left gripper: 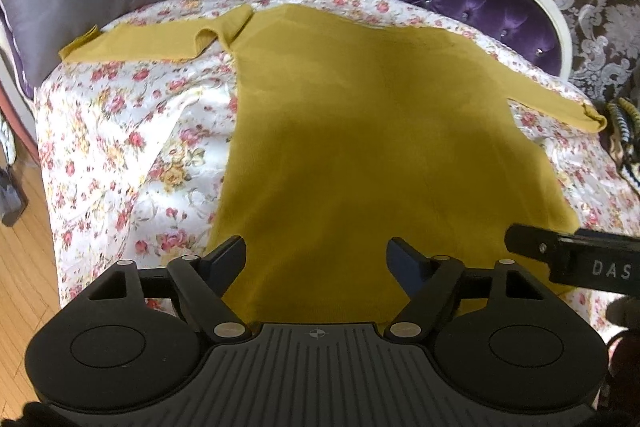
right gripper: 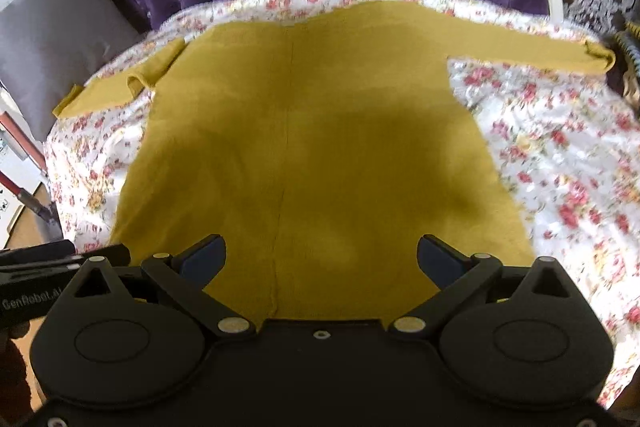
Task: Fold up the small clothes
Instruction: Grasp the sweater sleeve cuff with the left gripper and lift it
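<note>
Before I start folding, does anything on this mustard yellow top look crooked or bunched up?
Yes. The mustard yellow knit top lies flat on the floral bedspread, but its left sleeve is kinked and bunched near the shoulder, while the right sleeve stretches straight.

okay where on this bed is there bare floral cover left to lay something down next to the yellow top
Two free patches of floral cover: one left of the yellow top, below its left sleeve, out to the bed's edge; one right of it, below the right sleeve. The middle is all garment, and both open grippers crowd its near hem.
</note>
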Motion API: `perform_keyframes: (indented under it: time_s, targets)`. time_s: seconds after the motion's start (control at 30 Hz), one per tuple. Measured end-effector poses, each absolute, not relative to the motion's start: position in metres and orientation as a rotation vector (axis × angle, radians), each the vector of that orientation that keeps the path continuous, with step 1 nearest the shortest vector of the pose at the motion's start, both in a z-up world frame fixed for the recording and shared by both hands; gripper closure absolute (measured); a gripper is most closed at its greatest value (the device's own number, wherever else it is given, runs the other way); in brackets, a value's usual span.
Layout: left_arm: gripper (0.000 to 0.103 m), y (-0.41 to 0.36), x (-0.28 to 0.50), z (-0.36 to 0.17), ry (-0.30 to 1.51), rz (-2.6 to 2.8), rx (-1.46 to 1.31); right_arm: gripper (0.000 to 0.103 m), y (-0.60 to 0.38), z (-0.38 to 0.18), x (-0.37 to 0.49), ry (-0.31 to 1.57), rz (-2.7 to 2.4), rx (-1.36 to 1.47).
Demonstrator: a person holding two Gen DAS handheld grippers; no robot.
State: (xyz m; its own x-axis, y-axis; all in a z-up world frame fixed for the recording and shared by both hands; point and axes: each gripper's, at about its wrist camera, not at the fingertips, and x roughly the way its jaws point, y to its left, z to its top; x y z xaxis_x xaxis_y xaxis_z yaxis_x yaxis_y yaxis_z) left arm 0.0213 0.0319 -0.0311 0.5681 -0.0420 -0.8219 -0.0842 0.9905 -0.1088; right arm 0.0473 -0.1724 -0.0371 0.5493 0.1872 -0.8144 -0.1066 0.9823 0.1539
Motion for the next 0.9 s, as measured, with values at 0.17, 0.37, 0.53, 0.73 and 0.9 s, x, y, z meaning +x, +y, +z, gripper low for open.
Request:
perform_keyframes:
  time_s: [0.17, 0.37, 0.53, 0.73, 0.9]
  targets:
    - [0.030, 0.049, 0.024, -0.033, 0.917, 0.073, -0.152, 0.015, -0.172, -0.049, 0.058, 1.053, 0.226, 0.147]
    - [0.030, 0.081, 0.040, -0.034, 0.851, 0.075, -0.201, 0.017, -0.175, -0.058, 0.076, 1.136, 0.290, 0.249]
    - [0.030, 0.116, 0.064, -0.031, 0.822, 0.148, -0.147, 0.024, -0.164, -0.054, 0.091, 1.110, 0.321, 0.189]
    - [0.032, 0.181, 0.111, -0.030, 0.751, 0.294, -0.083, 0.027, -0.141, -0.046, 0.112, 1.007, 0.347, 0.105]
    - [0.050, 0.248, 0.149, -0.037, 0.695, 0.353, -0.085, 0.040, -0.121, -0.048, 0.132, 0.949, 0.371, 0.081]
